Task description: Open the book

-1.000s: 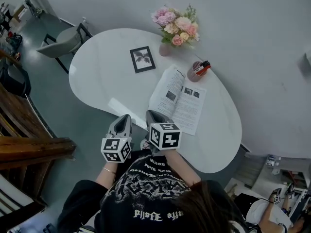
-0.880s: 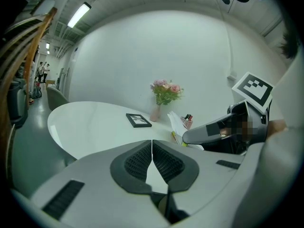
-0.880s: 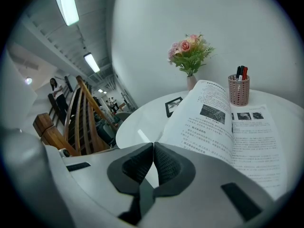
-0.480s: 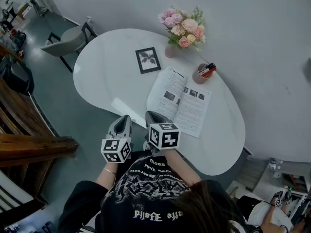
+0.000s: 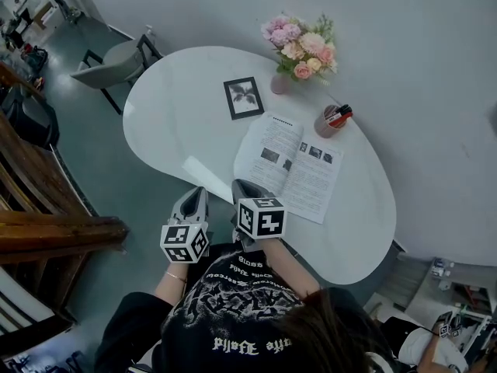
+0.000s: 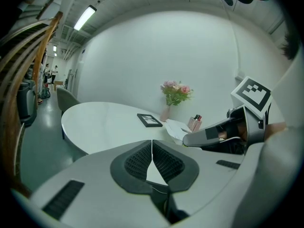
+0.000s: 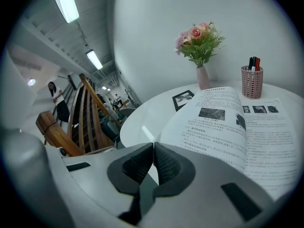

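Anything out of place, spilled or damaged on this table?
Nothing stands out. The book lies open on the table, the flower vase and pen cup stand upright, the picture frame lies flat, and nothing has spilled. The left gripper and right gripper are shut, empty.

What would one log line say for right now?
book: open on table | left hand-held gripper: shut, empty | right hand-held gripper: shut, empty

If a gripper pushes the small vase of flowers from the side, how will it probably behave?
The vase is narrow while its bouquet spreads much wider above, so it is probably top-heavy and may tip if pushed high. The white table looks smooth and glossy, so a low push might slide it instead.
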{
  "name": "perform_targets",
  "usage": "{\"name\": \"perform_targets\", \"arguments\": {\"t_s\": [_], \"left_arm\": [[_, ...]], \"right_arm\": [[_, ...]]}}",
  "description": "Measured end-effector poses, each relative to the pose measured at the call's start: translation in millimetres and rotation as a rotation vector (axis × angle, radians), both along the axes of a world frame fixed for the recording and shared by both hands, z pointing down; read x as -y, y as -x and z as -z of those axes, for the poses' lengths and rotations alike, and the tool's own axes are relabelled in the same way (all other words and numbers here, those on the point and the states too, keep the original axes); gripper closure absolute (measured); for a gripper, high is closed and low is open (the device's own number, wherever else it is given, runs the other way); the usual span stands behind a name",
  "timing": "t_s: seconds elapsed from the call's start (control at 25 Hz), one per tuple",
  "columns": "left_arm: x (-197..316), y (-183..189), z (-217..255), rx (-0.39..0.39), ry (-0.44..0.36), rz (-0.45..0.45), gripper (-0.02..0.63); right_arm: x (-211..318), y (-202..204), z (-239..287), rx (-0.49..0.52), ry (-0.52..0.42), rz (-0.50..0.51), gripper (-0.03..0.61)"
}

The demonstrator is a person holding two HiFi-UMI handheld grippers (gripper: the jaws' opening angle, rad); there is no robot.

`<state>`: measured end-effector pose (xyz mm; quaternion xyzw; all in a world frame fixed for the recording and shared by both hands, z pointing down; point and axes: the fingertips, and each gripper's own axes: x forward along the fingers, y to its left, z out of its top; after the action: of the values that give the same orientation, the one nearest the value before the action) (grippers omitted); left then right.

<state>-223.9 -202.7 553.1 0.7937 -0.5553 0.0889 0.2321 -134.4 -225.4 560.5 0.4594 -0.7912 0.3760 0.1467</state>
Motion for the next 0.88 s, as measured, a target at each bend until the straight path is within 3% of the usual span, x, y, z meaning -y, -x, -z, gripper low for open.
{"name": "perform_targets", "arguments": {"t_s": [0.88], "left_arm": [[3,4,-6,0.047,0.030,-0.037,0.589]], "right_arm": [[11,21,-49,-0.065,0.119,0.034,0.548]]}}
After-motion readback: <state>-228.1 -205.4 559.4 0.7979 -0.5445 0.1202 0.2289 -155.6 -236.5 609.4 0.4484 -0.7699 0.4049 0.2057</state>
